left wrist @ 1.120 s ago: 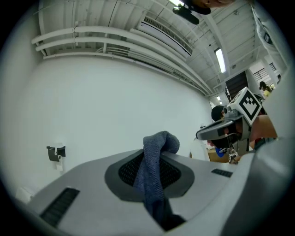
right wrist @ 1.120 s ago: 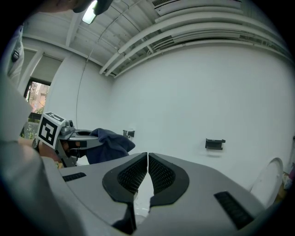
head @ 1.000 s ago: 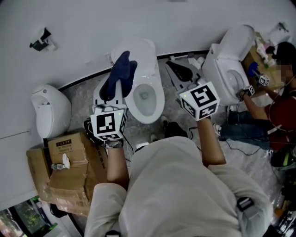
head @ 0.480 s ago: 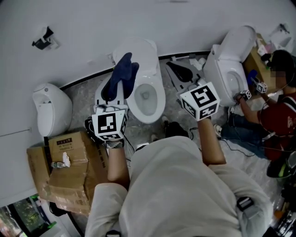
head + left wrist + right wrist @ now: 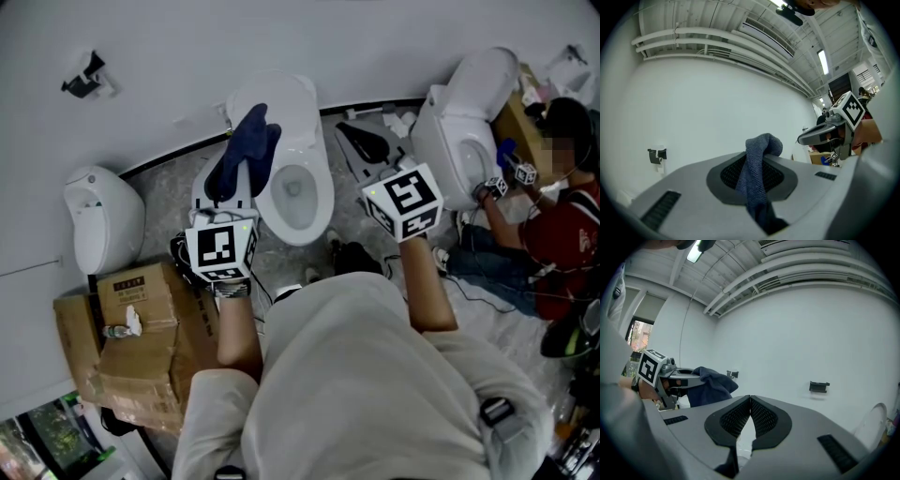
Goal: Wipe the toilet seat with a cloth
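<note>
Hardly anything shifting since earlier frames. Left gripper [image 5: 755, 165] fingers clenching dark blue cloth [image 5: 246, 145], holding it over left side of toilet seat [image 5: 322, 187], seemingly clear of it. Right gripper [image 5: 750, 401] fingers pressing together, empty. Wiping not yet starting; whole seat remaining.

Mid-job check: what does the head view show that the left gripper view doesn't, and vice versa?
Head view only: the toilet with its seat, and the cardboard boxes on the floor. Left gripper view only: the ceiling pipes, and a close look at the left gripper fingers clamped on the cloth. Both: the blue cloth, the right gripper and the white wall.
</note>
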`<state>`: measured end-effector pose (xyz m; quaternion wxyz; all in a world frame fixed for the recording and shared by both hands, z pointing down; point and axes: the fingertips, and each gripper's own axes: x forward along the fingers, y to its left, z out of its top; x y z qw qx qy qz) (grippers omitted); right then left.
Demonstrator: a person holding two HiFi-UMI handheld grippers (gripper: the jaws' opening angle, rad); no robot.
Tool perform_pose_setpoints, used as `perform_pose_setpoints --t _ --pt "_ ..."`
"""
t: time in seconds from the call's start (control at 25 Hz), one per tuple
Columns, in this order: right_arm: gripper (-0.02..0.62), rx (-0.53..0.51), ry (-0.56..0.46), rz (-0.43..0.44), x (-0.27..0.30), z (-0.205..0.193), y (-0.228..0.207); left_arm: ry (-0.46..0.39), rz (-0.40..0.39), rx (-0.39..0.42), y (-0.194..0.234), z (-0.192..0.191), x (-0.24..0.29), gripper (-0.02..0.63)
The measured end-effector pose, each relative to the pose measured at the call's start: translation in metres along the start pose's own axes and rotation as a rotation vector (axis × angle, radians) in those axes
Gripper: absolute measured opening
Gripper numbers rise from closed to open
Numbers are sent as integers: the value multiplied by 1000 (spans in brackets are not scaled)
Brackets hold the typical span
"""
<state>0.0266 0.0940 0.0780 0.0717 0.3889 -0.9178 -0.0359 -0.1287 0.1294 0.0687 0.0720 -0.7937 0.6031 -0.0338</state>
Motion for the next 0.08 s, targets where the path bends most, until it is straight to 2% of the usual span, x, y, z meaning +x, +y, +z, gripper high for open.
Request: perform_pose_setpoints --t 0.08 --pt "29 1 4 -2 0 -2 0 4 -1 -3 -1 -2 1 39"
